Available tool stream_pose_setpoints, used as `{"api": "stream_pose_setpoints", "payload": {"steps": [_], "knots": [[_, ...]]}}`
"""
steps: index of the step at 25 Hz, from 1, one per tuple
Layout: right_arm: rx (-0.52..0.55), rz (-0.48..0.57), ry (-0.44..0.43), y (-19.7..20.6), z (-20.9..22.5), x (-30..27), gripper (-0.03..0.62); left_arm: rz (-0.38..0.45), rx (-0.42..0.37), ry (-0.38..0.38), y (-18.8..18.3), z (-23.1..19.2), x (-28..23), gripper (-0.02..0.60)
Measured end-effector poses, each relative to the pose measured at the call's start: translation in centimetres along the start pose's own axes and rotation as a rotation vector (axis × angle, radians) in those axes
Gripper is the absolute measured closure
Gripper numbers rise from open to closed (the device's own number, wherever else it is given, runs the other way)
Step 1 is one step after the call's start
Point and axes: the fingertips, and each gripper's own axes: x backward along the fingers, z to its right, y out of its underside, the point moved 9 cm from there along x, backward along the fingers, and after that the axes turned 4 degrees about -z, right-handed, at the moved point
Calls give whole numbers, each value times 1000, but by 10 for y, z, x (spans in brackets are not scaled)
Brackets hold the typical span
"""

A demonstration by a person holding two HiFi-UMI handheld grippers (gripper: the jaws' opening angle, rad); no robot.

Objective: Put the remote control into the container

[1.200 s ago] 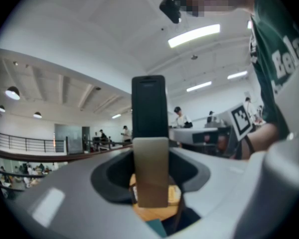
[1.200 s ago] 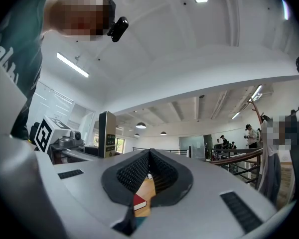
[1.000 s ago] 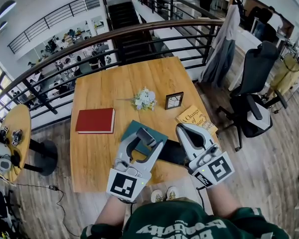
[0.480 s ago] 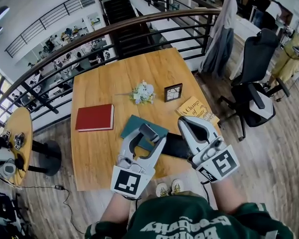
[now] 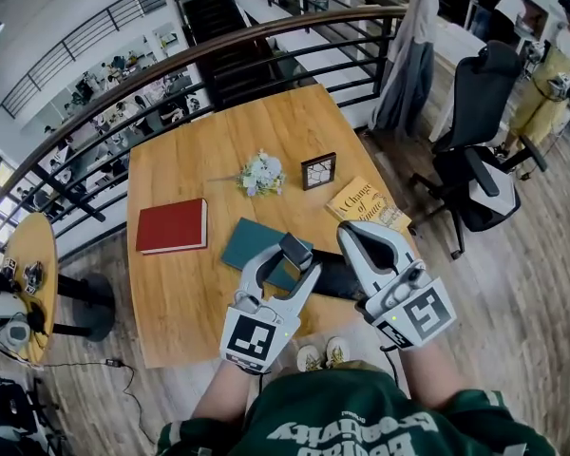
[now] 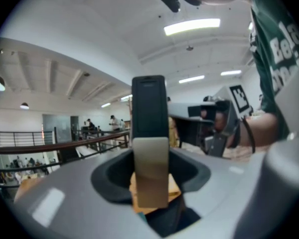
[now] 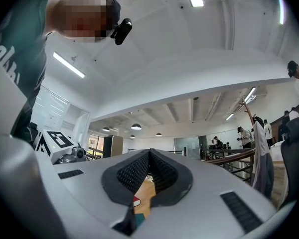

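Note:
My left gripper (image 5: 287, 260) hangs above the front of the wooden table (image 5: 185, 293), shut on a black remote control (image 5: 295, 250). In the left gripper view the remote control (image 6: 149, 114) stands upright between the jaws, its lower part pale grey. A black container (image 5: 334, 279) lies flat on the table just right of that gripper, partly hidden by both grippers. My right gripper (image 5: 354, 237) is over the container's right end, its jaws together with nothing in them; the ribbed pads (image 7: 139, 172) meet in the right gripper view.
A teal book (image 5: 247, 242) lies under the left gripper. Further off on the table are a red book (image 5: 171, 226), a small bunch of flowers (image 5: 261, 172), a little framed picture (image 5: 318, 171) and a yellow book (image 5: 366, 207). An office chair (image 5: 480, 160) stands to the right; a railing runs behind.
The left gripper has carried the remote control a little to the right, off the teal book and closer to the black container. The right gripper has stayed beside it, still shut.

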Motion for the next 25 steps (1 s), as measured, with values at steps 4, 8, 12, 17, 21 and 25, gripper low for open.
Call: {"api": "stream_pose_setpoints", "payload": {"steps": [4, 8, 12, 17, 21, 25], "knots": [[8, 5, 10, -2, 1, 3, 576, -45, 30, 65, 13, 1, -11, 376], [28, -2, 28, -2, 1, 5, 576, -126, 55, 126, 32, 6, -27, 377], [20, 2, 36, -2, 5, 6, 576, -184, 41, 141, 47, 12, -40, 377], [12, 16, 36, -3, 9, 7, 577, -262, 13, 121, 67, 13, -58, 377], [21, 40, 35, -6, 10, 5, 576, -310, 50, 127, 84, 14, -70, 377], [30, 37, 45, -6, 11, 3, 577, -367, 67, 128, 96, 16, -81, 377]]}}
